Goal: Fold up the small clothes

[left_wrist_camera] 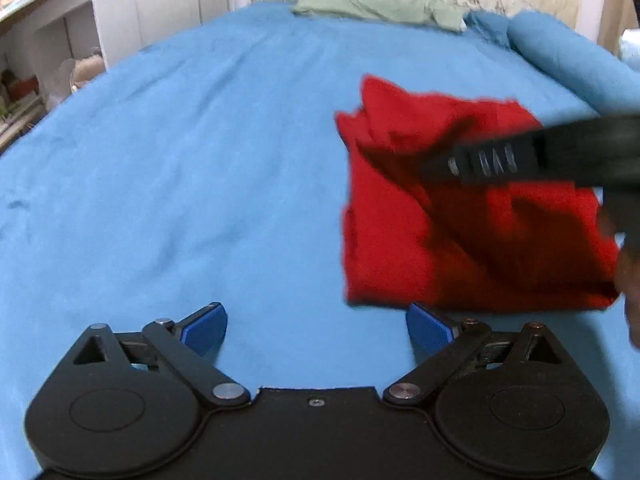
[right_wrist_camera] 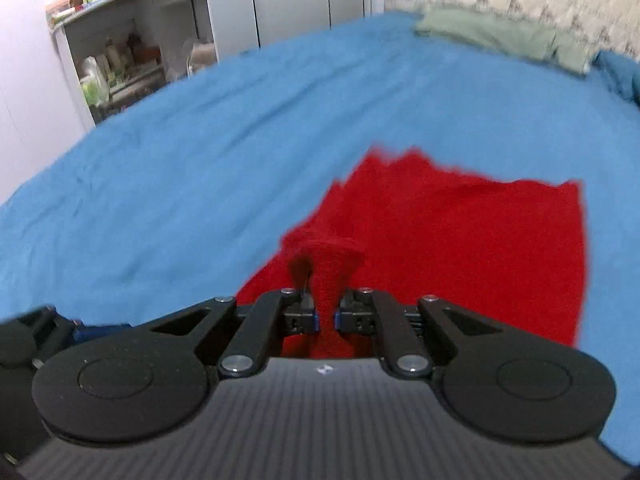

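Our right gripper is clamped on a pinched edge of the small red fleece garment, which lies partly doubled on the blue bedsheet. Our left gripper hangs wide apart and empty just beside it. We judge the fold half done, with flattening and another fold left.

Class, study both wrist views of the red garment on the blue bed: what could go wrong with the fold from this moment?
1. The right gripper pinches only a bunched ridge of the red garment, so the cloth may slip out or drag the layers crooked.
2. The left gripper is open and holds nothing, beside the garment's near edge, so nothing anchors the cloth on the blue bedsheet; the whole piece may slide.
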{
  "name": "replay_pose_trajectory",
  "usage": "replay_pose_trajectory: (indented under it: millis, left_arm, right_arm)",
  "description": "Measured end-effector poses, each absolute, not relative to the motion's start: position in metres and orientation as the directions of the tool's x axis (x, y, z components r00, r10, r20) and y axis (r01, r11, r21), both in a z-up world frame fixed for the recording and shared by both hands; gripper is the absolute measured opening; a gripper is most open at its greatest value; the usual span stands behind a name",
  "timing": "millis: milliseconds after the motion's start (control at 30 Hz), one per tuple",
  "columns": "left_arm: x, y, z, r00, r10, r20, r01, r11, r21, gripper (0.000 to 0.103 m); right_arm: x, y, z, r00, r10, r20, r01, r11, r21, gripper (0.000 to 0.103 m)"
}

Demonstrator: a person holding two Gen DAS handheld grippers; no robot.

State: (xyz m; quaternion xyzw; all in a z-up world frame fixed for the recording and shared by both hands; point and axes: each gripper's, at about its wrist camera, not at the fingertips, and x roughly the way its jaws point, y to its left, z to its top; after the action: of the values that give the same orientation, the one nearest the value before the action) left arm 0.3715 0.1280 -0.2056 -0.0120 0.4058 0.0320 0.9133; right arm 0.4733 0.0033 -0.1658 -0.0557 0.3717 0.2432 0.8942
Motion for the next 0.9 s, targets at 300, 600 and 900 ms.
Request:
replay_pose_trajectory:
  millis: [300, 600, 900]
  left_arm:
    - [0.361, 0.141, -0.183, 0.742, -0.016, -0.670, -0.051, 0.995, -0.081, 0.099]
    - [0.363, 0.136, -0.178, 0.761, -0.141, -0.633, -0.011, 0.973, -0.231, 0.098]
    - [0.365, 0.127, -0.179, 0.761, -0.106, -0.640, -0.047, 0.975, -0.217, 0.098]
  right_arm:
    - [0.430, -0.041, -0.107, 0.680, 0.464, -0.569, -0.521, 0.851, 0.072, 0.077]
    - [0.358, -0.110, -0.143, 0.766, 0.224, -0.602, -0.358, 0.927, -0.112, 0.080]
    - [0.359, -0.090, -0.193, 0.756, 0.142, -0.639, -0.364, 0.903, -0.231, 0.049]
